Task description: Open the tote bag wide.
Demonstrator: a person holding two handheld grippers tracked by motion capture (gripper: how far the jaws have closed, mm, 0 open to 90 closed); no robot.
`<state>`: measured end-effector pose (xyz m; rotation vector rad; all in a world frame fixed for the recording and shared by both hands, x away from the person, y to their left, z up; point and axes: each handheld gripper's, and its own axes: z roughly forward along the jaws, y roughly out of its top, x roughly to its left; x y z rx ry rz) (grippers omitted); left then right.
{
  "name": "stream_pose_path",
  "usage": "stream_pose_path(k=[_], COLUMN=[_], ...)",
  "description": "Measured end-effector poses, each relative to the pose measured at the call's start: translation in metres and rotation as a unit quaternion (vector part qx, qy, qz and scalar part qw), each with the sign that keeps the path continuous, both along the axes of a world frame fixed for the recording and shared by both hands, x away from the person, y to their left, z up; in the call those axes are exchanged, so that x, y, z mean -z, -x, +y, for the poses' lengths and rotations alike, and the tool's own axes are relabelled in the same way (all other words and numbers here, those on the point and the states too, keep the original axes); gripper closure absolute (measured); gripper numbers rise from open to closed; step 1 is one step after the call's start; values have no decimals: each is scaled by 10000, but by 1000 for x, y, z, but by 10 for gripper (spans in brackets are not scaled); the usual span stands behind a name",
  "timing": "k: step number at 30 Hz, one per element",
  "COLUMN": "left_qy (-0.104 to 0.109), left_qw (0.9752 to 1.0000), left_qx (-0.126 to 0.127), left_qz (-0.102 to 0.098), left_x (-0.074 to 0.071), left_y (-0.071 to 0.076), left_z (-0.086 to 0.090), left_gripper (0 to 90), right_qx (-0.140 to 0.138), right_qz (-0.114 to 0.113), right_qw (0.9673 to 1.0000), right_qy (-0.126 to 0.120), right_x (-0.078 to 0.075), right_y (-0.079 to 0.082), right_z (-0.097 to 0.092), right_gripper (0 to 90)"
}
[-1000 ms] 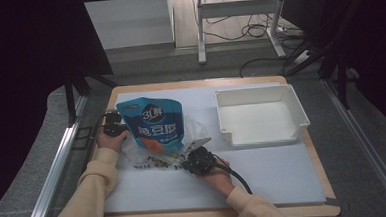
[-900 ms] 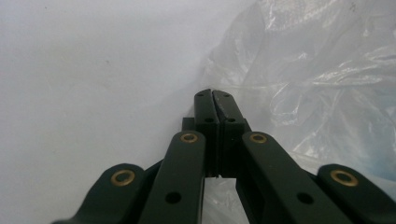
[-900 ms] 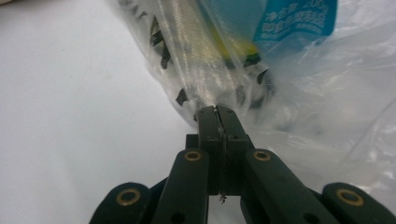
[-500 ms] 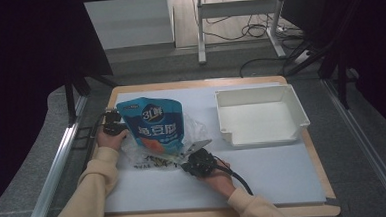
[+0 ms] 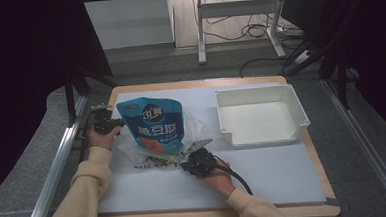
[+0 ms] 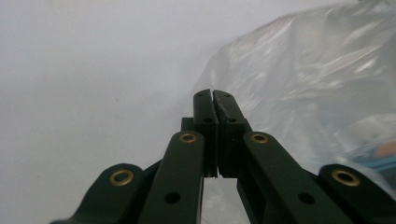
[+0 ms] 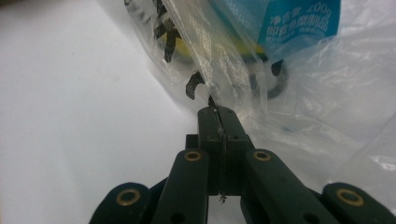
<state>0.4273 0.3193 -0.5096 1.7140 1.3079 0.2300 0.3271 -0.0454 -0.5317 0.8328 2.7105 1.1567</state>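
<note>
White padded surface (image 5: 284, 169), wooden rim. Blue pouch (image 5: 154, 125) partly inside clear plastic bag (image 5: 192, 131), left of empty white tray (image 5: 261, 115). Right gripper (image 7: 216, 111) fingers clamped on bag edge; left gripper (image 6: 212, 93) fingers together beside bag, seemingly gripping nothing. Bagging apparently unfinished.

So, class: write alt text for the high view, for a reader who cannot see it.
Two hand-held grippers, left gripper and right gripper, flank a blue pouch inside a clear plastic bag on a white table. An empty white tray sits to the right.
</note>
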Motion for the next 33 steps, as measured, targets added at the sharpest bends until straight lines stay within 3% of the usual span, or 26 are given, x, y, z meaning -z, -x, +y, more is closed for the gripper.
stream_pose_path(k=[3,10,14,24,33], left_qy=[135,140,85,-48,92], left_qw=[9999,9991,9988,9966,9953], left_qx=[5,93,115,357,503], left_qz=[-102,-402,-463,-746,-827], left_x=[-8,-31,-40,-51,-53], left_y=[5,17,28,70,103], left_z=[5,10,11,4,3], left_gripper=[886,885,888,887,887], right_qx=[25,24,37,93,170], right_qz=[-37,-154,-196,-400,-520], right_qw=[10000,9997,9994,9971,9946], right_qy=[-71,-199,-273,-640,-886], right_x=[-3,-9,-15,-35,-54], right_y=[0,0,1,1,1], right_z=[-1,-2,-3,-12,-24], right_gripper=[887,887,887,887,887])
